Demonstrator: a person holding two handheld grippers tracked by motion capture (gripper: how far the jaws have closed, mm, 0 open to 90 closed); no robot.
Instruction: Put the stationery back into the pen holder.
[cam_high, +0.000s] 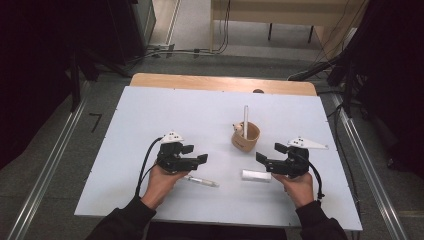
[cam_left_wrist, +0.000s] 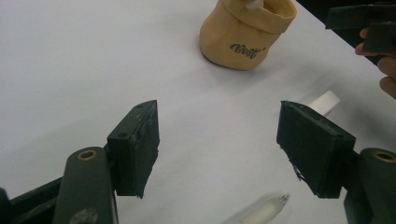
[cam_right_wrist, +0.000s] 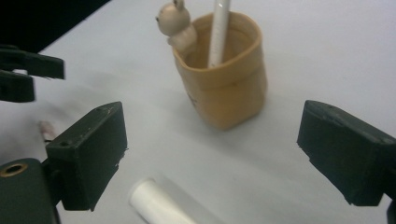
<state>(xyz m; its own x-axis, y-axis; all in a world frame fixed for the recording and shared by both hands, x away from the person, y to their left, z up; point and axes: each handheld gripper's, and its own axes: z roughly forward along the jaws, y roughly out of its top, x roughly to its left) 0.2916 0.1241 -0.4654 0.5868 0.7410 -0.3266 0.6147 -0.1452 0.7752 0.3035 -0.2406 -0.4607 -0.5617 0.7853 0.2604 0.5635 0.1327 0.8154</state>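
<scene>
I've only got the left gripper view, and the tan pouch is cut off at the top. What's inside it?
Observer: A white pen stands upright in the tan pouch.
Operator: Anything else on it?
Observer: A small animal figure sits at its rim, facing outward.
Operator: And what's half hidden behind one jaw?
Observer: A short white tube, lying flat on the table just in front of the right gripper, which is open and empty.
</scene>
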